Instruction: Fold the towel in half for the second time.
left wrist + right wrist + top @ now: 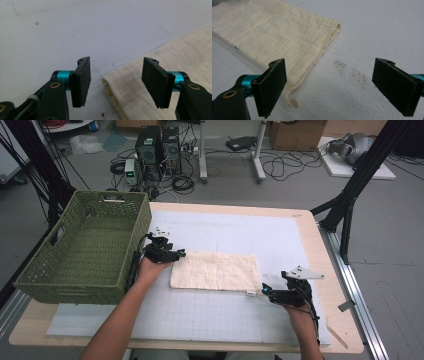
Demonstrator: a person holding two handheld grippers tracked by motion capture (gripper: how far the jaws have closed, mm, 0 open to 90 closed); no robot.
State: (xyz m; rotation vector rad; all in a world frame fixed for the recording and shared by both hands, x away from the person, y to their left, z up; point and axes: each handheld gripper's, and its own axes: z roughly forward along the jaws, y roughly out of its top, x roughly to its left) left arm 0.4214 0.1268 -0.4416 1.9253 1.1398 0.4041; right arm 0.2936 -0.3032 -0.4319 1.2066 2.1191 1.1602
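High view: a folded cream cloth (215,271) lies flat on the white mat (210,320) that covers the wooden table (340,285). The left gripper (179,253) is held level at the cloth's upper left corner, jaws pointing toward the cloth. The cloth extends away from that gripper toward the other hand. The right gripper (263,291) is held level at the cloth's lower right corner, jaws pointing back toward the cloth. A grey three-cornered plate sits on top of each gripper, and a cable trails from each toward the person's forearm. A green woven basket (85,250) stands on the table just behind the left hand (150,267), on the side away from the cloth.

Left gripper view: the jaws are spread partway. The folded corner of the cloth (130,87) lies in the gap between them, nearer the right-hand pad. Neither pad presses on the fabric; a strip of bare mat shows between the left-hand pad and the fold. The rest of the cloth runs ahead of the gripper and off to its right.

Right gripper view: the jaws stand wide apart. The cloth (274,40) lies ahead of the gripper and to its left. Its hemmed corner, with a small tab, sits just beside the left-hand pad. The right-hand pad is well apart from the fabric, over bare mat (367,37) marked with dark specks.
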